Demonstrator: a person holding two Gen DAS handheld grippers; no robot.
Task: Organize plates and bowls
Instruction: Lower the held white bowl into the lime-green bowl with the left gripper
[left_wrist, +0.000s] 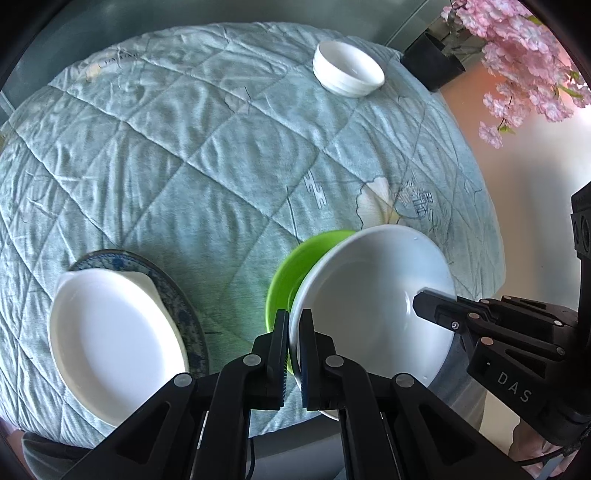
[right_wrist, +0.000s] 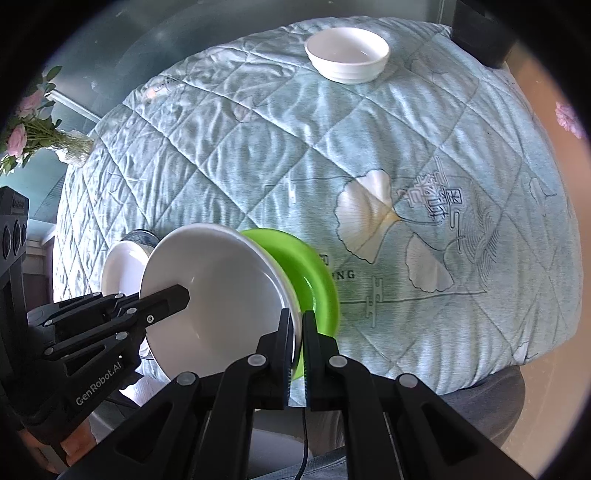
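Both tongs, left tongs (left_wrist: 293, 325) and right tongs (right_wrist: 298, 325), are gripping opposite rims of the round white ceramic bowl (left_wrist: 373, 295), holding it over the lime-green plastic plate (left_wrist: 295, 269) near the quilt-covered desk (left_wrist: 184, 166) front edge.

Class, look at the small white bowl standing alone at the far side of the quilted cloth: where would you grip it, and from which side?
Grip the small white bowl by its thin rim, coming from above with one jaw inside and one outside. It stands upright, mouth open, with bare quilted cloth around it, so any side of the rim looks free; its ridged, flaring wall looks too broad to span.
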